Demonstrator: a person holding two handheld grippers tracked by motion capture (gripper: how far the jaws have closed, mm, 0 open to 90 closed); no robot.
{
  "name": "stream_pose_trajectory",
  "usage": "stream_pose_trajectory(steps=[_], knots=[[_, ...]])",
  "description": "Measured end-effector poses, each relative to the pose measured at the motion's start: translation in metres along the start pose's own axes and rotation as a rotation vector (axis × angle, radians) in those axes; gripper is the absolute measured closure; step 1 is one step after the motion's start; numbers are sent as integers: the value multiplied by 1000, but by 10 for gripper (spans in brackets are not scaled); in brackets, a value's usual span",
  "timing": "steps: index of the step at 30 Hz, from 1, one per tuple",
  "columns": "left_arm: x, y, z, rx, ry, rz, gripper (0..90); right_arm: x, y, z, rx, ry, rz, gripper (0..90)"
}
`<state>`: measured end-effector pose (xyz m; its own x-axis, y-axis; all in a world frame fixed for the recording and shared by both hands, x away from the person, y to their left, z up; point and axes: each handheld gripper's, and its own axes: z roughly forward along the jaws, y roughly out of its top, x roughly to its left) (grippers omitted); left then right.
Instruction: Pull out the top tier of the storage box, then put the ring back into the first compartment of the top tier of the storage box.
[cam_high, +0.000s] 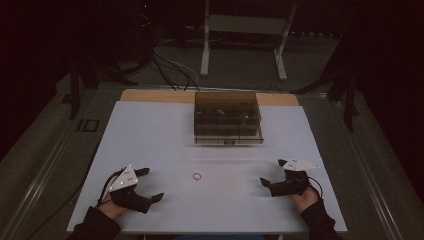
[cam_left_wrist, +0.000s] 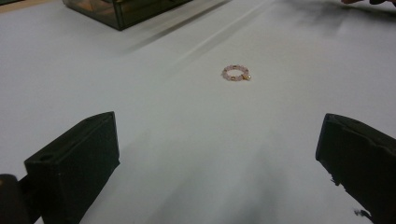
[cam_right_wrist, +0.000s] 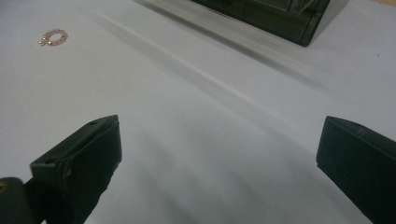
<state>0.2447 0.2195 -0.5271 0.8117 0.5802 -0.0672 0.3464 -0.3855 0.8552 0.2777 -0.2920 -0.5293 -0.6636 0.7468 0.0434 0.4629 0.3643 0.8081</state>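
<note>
On the white table (cam_high: 150, 130) a beaded bracelet (cam_high: 197, 176) lies between my left gripper (cam_high: 150, 184) and right gripper (cam_high: 272, 172), both spread wide, empty.

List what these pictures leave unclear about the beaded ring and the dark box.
- Small pink beaded ring: too small in the high view to make out beads; its gold-coloured charm is blurred in the left gripper view.
- Dark see-through plastic box: contents are dim shapes behind tinted walls; both gripper views cut it off at the top edge.
- Left tool and right tool: jaw bases cut off by the bottom edge in the gripper views.
</note>
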Motion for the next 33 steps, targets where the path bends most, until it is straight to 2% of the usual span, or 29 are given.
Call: stream_pose_trajectory(steps=[16,26,30,33], knots=[[-2,2,0,-4,-6,14,10,0,1,-2,-12,-6,4,4],[-3,10,0,-8,-35,3,11,1,1,-2,-12,-4,-3,4],[-5,16,2,-8,-35,22,11,2,1,-2,-10,1,-4,4],[-5,20,4,-16,-46,17,10,3,2,-2,-14,5,-12,4]])
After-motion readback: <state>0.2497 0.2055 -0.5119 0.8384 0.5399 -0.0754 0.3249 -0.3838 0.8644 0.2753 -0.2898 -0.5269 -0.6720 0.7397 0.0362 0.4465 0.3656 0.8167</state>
